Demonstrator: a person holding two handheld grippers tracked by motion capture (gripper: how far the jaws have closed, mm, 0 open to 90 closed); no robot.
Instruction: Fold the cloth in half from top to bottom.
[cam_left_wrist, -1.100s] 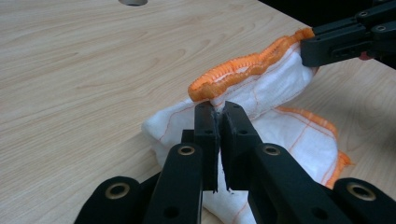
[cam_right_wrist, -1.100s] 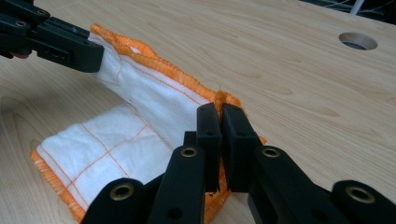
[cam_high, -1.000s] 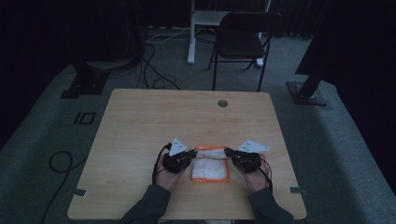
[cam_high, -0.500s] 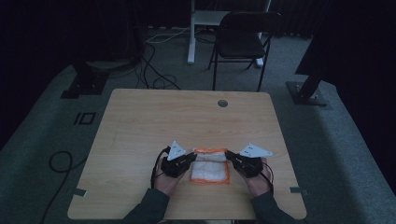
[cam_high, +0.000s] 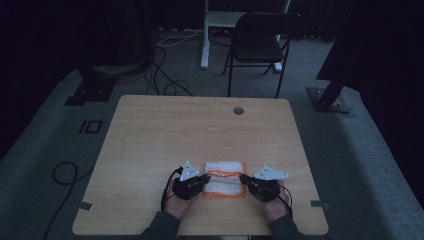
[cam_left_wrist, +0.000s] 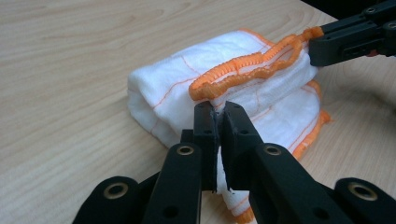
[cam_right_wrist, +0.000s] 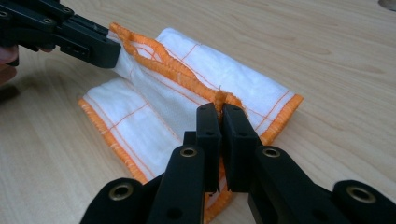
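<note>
Tongs on the left (cam_left_wrist: 216, 109) were clamped on one end of a white cloth's (cam_high: 225, 178) orange hem, and the right tongs (cam_right_wrist: 220, 109) pinched the hem's other end. Folded over itself, the cloth lay on the wooden worktop (cam_high: 200, 130) near its front edge, between both hands, with the pinched hem raised along its middle.

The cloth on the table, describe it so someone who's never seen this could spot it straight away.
Start at the wooden table and look along its near edge, between the person's two hands. There lies the cloth, a white folded cloth with thin orange grid lines, pinched at either end by the left gripper and the right gripper. Its thick, ruffled orange hem sets it apart from the black grippers and pale wood.
</note>
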